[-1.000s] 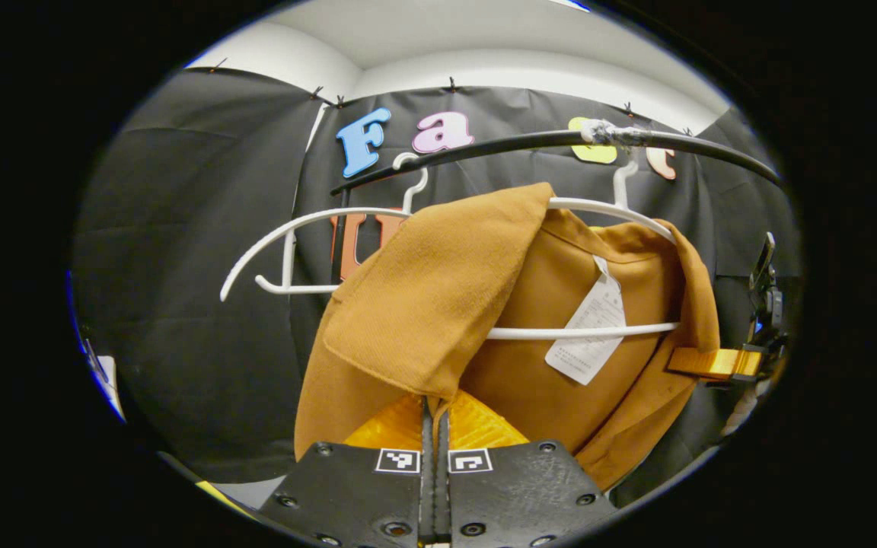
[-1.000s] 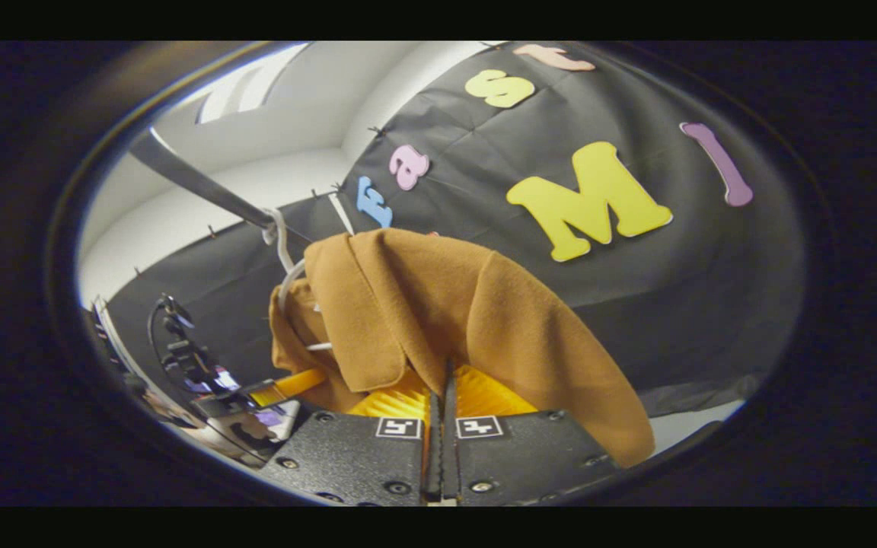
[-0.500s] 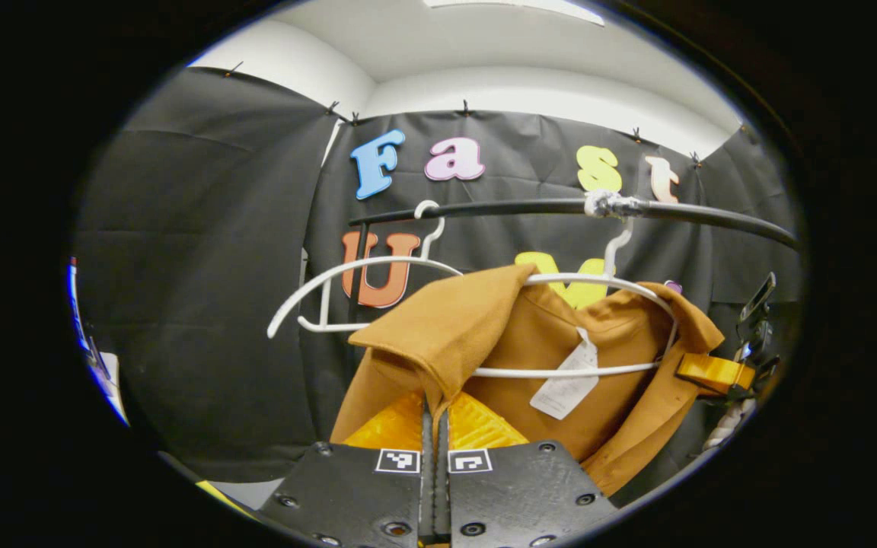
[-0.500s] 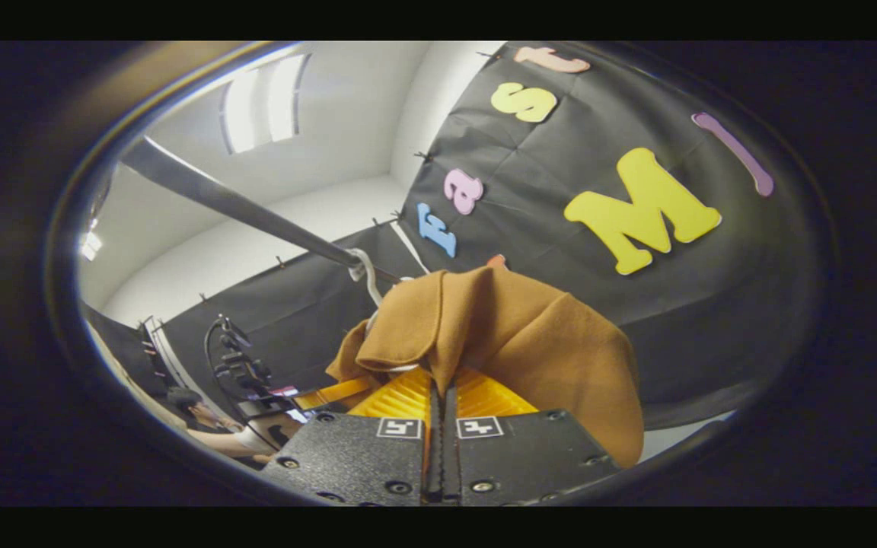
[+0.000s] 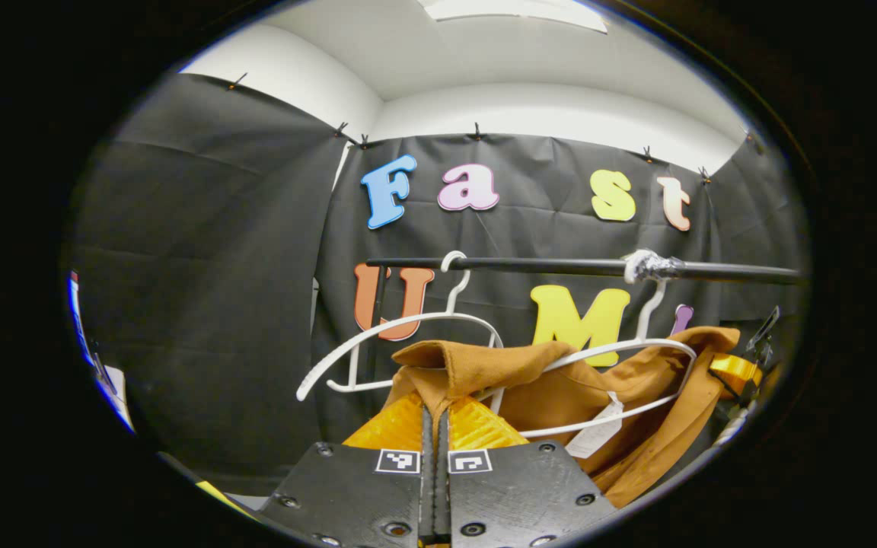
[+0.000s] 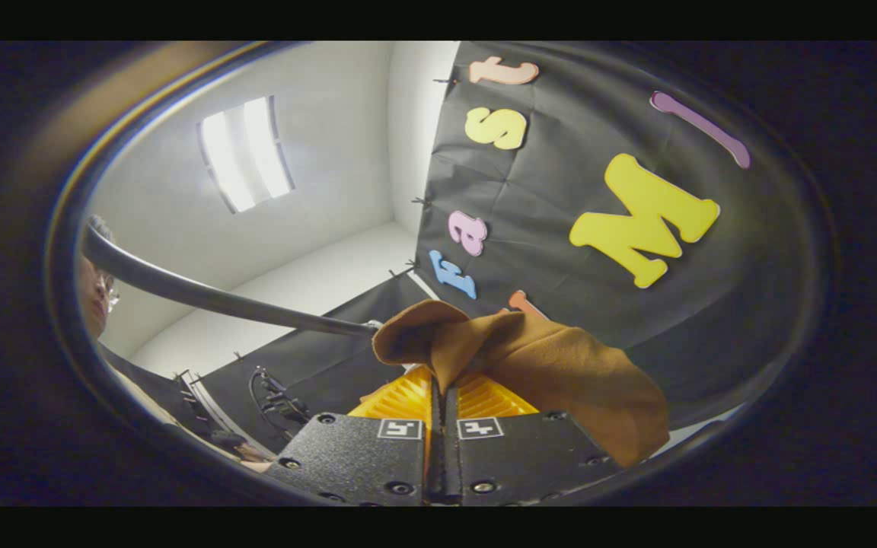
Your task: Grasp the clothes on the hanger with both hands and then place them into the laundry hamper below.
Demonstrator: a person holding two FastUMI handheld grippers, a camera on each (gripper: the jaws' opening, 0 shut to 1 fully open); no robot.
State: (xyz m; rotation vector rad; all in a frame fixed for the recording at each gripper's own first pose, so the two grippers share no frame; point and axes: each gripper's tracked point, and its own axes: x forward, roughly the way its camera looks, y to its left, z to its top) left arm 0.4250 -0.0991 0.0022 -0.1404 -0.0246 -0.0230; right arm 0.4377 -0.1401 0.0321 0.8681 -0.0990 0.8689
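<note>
Left gripper view: my left gripper (image 5: 434,426) sits at six o'clock with its fingers pressed together on a fold of the mustard-brown woven fabric garment (image 5: 553,388). The cloth rises from the pinch toward twelve o'clock, then drapes off toward three o'clock over the white wire hanger (image 5: 621,350) that carries it. A white paper tag (image 5: 594,434) hangs inside the garment at about four o'clock. That hanger's hook rides on the black horizontal rail (image 5: 560,266), at a taped spot near two o'clock. A second, bare white wire hanger (image 5: 377,335) hangs from the rail just beside it, toward ten o'clock of the garment. My right gripper (image 5: 735,369) shows at three o'clock, at the garment's far edge.

Right gripper view: my right gripper (image 6: 438,403) at six o'clock is clamped on another fold of the garment, which bunches above the pinch and spills toward four o'clock. The rail runs from nine o'clock to the cloth's top. A ceiling light panel (image 6: 244,152) glows at eleven o'clock.
</note>
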